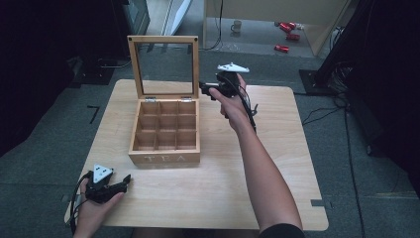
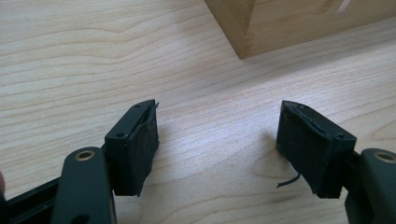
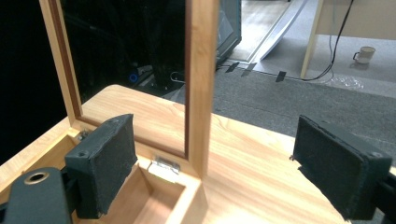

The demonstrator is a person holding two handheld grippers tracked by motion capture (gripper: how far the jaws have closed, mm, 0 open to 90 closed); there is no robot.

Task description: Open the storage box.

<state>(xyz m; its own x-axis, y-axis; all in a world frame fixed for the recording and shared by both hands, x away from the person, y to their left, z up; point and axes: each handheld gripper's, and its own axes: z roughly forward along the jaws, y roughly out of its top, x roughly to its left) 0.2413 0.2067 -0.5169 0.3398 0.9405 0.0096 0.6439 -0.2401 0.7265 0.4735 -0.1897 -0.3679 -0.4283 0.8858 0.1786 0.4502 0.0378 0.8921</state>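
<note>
My right gripper [image 1: 203,89] stands wide open beside the raised lid [image 1: 164,68] of the tea box [image 1: 165,159]; the lid's right frame [image 3: 201,84] rises between my fingers [image 3: 111,161], untouched. My left gripper [image 1: 125,181] rests partly open on the table [image 1: 223,183], near the box's front corner [image 2: 243,32], holding nothing.

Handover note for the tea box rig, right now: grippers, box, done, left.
Left gripper: open, nothing between the jaws, low over the table near its front left corner.
Right gripper: open, holds nothing, by the right edge of the lid; that edge stands between its jaws, untouched.
Tea box: mid-table, lid upright, all nine compartments look empty.
Done: lid is open.
Left: probably filling the compartments or shutting the lid; I see no tea bags on the table.
</note>
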